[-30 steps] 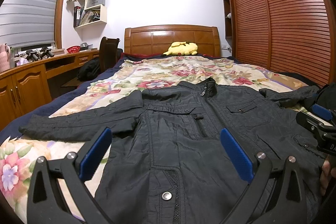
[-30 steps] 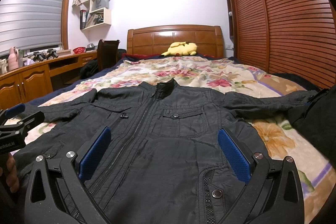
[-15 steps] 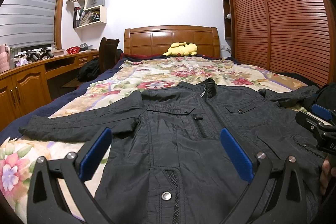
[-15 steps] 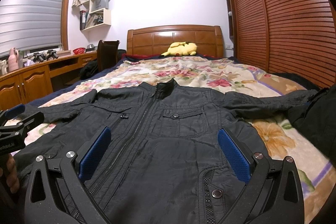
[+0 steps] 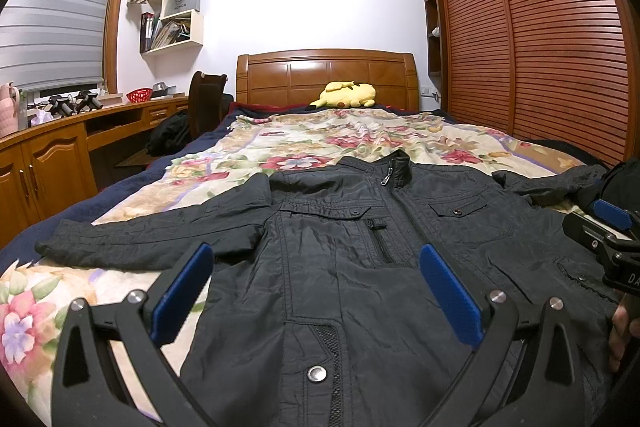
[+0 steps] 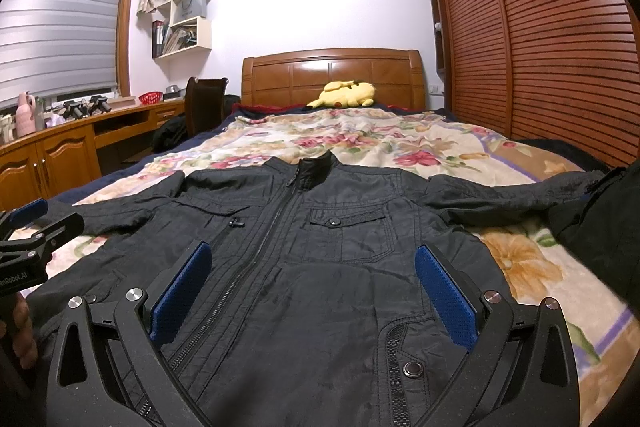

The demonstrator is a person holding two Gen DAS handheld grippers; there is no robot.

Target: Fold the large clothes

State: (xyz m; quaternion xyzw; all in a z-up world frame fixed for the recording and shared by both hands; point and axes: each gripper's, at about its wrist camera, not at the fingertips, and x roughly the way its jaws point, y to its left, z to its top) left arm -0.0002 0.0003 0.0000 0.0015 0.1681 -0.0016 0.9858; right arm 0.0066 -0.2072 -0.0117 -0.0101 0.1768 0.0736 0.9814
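Observation:
A black zip jacket (image 5: 360, 259) lies flat, front up, on the floral bedspread (image 5: 320, 143), collar toward the headboard and both sleeves spread out sideways. It also shows in the right wrist view (image 6: 320, 259). My left gripper (image 5: 316, 283) is open and empty, hovering over the jacket's lower left part. My right gripper (image 6: 312, 283) is open and empty over the jacket's lower right part. Each gripper shows at the edge of the other's view, the right one in the left wrist view (image 5: 608, 227) and the left one in the right wrist view (image 6: 36, 223).
A yellow plush toy (image 5: 348, 95) lies by the wooden headboard (image 5: 328, 75). A wooden desk (image 5: 60, 147) and a chair (image 5: 206, 103) stand left of the bed. Slatted wardrobe doors (image 5: 540, 39) run along the right. Another dark garment (image 6: 608, 227) lies at the bed's right edge.

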